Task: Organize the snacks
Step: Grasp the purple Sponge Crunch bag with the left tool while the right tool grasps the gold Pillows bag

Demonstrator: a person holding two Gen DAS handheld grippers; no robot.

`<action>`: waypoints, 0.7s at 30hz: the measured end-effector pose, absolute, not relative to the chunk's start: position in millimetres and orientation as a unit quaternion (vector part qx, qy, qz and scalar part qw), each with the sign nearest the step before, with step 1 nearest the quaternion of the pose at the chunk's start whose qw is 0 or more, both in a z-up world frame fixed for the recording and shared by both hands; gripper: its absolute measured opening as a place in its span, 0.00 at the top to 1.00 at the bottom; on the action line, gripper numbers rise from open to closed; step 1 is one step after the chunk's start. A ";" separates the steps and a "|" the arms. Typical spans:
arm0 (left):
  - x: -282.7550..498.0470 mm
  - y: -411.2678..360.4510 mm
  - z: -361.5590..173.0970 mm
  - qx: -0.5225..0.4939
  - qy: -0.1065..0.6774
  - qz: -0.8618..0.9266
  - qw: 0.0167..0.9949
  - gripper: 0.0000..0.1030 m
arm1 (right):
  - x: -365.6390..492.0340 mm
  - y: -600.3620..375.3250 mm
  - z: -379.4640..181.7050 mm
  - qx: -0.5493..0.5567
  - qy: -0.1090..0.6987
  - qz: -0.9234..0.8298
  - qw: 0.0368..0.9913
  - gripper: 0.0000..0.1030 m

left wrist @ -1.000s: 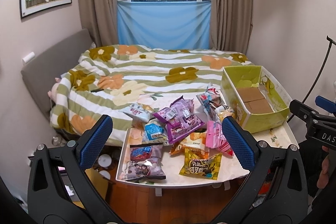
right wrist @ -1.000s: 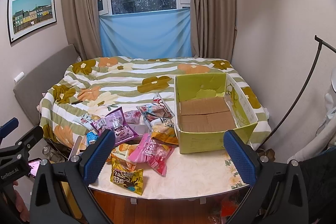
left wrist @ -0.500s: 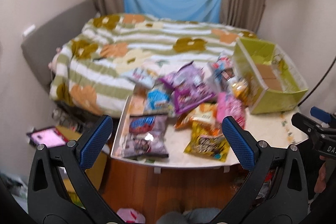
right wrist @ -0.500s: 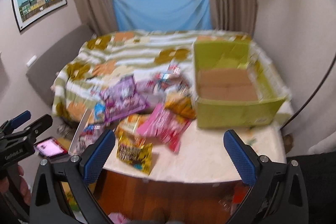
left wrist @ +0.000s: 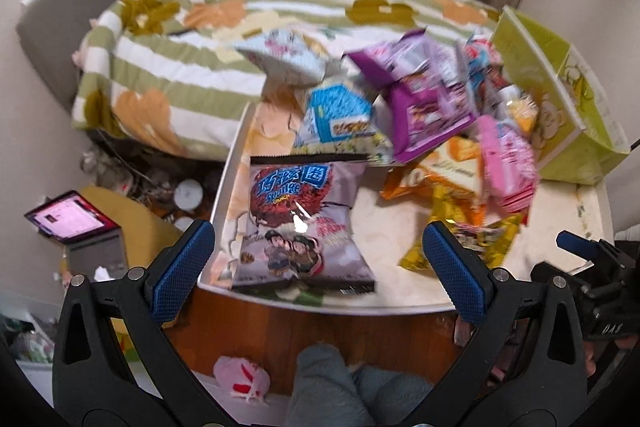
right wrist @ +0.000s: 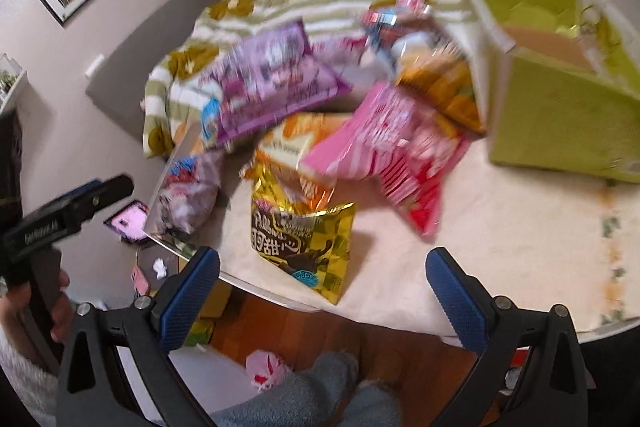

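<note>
The green box (right wrist: 560,107) is the biggest thing on the white table (right wrist: 500,227), standing open at its right end; being thin card, it looks light and stiff enough to stay put while bags are dropped in. Just beside it lies the heap of snack bags, with a purple bag (left wrist: 420,99) on top, a pink bag (right wrist: 384,147) leaning toward the box, and a grey bag (left wrist: 300,219) flat at the table's near left corner. Nearest the right side lies a gold bag (right wrist: 304,239). All look puffy, light, crinkly and slick, with brittle contents, so a gentle pinch on a sealed edge or corner seems wiser than squeezing the middle. The left gripper (left wrist: 316,259) hangs just over the grey bag, jaws spread wide and holding nothing; the right gripper (right wrist: 324,287) hangs by the gold bag, equally wide and empty. Compared with a second ago, both cameras have dipped and come much closer: the window and most of the bed have gone from view, and the bags fill the frames.
</note>
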State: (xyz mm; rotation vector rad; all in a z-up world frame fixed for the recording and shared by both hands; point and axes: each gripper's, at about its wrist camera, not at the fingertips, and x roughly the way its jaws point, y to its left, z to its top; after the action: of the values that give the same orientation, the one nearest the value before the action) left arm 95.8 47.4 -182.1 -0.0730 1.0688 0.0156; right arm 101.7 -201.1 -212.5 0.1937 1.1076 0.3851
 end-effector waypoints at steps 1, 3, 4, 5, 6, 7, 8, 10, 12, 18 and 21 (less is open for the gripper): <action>103.9 50.3 -192.3 -0.034 0.520 0.003 0.853 0.00 | 105.4 -197.2 -219.1 0.087 0.531 0.181 0.823 0.00; 114.0 53.1 -207.5 -0.031 0.535 -0.003 0.844 0.00 | 112.6 -188.1 -232.3 0.080 0.544 0.187 0.814 0.00; 118.6 53.8 -214.8 -0.029 0.542 -0.006 0.840 0.00 | 115.8 -184.1 -237.9 0.078 0.550 0.190 0.810 0.00; 123.0 54.3 -220.7 -0.027 0.548 -0.009 0.836 0.00 | 119.6 -179.7 -244.6 0.077 0.555 0.194 0.805 0.00; 127.0 55.0 -227.1 -0.025 0.554 -0.012 0.832 0.00 | 122.3 -176.7 -249.7 0.077 0.558 0.198 0.802 0.00; 130.8 54.2 -234.6 -0.021 0.562 -0.014 0.827 0.00 | 126.2 -172.6 -256.7 0.075 0.564 0.201 0.797 0.00; 135.7 52.9 -243.6 -0.015 0.571 -0.017 0.821 0.00 | 128.7 -170.5 -260.8 0.074 0.567 0.203 0.795 0.00; 140.7 49.8 -253.2 -0.005 0.580 -0.018 0.814 0.00 | 133.6 -165.6 -269.0 0.073 0.571 0.210 0.790 0.00; 145.1 45.7 -262.5 0.012 0.588 -0.022 0.809 0.00 | 138.2 -162.6 -274.7 0.074 0.576 0.215 0.785 0.00; 152.4 39.0 -277.5 0.045 0.598 -0.025 0.800 0.02 | 150.0 -157.7 -284.2 0.086 0.575 0.229 0.780 0.00; 154.0 39.4 -284.9 0.045 0.605 -0.027 0.794 0.06 | 153.4 -157.4 -286.5 0.090 0.572 0.230 0.782 0.00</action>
State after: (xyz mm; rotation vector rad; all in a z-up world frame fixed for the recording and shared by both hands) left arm 154.0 39.4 -284.9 0.0976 1.3009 -0.0578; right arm 153.4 -157.4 -286.5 0.1952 1.2345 0.4962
